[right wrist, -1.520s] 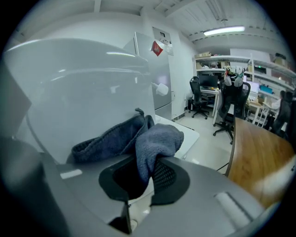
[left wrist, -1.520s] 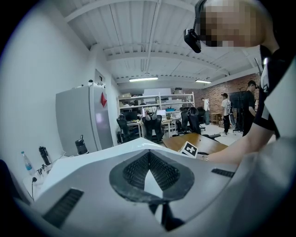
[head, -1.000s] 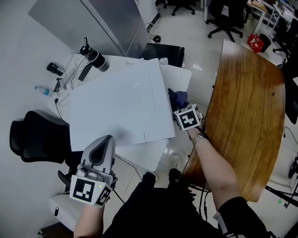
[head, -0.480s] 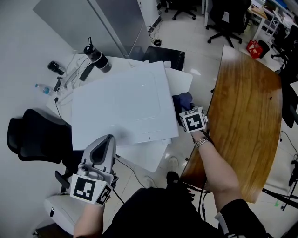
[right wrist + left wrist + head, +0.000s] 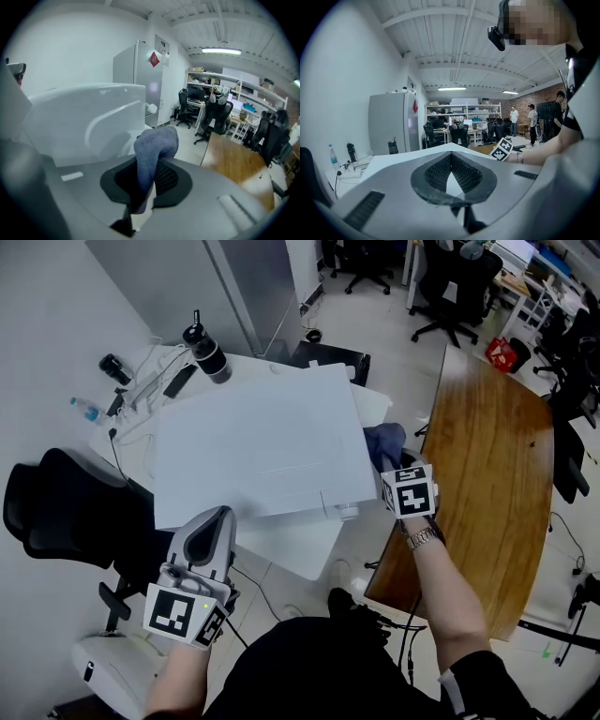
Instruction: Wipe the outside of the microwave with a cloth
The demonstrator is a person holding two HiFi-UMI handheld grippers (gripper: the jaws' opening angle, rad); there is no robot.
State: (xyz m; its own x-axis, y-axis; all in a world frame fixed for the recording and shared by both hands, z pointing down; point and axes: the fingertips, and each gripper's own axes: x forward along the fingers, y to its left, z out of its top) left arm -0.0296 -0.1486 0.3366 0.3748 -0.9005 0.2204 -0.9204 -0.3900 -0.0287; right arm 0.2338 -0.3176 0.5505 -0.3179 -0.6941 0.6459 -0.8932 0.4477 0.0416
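The right gripper [image 5: 386, 463] clamps the blue cloth [image 5: 382, 440], which sticks up beside the right edge of the white microwave [image 5: 258, 446]; the left gripper [image 5: 451, 169] is closed and empty.

From the head view I can't see the right gripper's [image 5: 143, 187] jaws: its marker cube [image 5: 410, 490] covers them, and only a bunch of the cloth [image 5: 384, 442] shows between the cube and the microwave [image 5: 253, 446], whose walls lie almost wholly out of sight under its top. In the left gripper view, the left gripper's [image 5: 451, 180] own body blocks all but the microwave's upper edge. The bottle [image 5: 86, 410] at the far left of the head view is too small for me to read.
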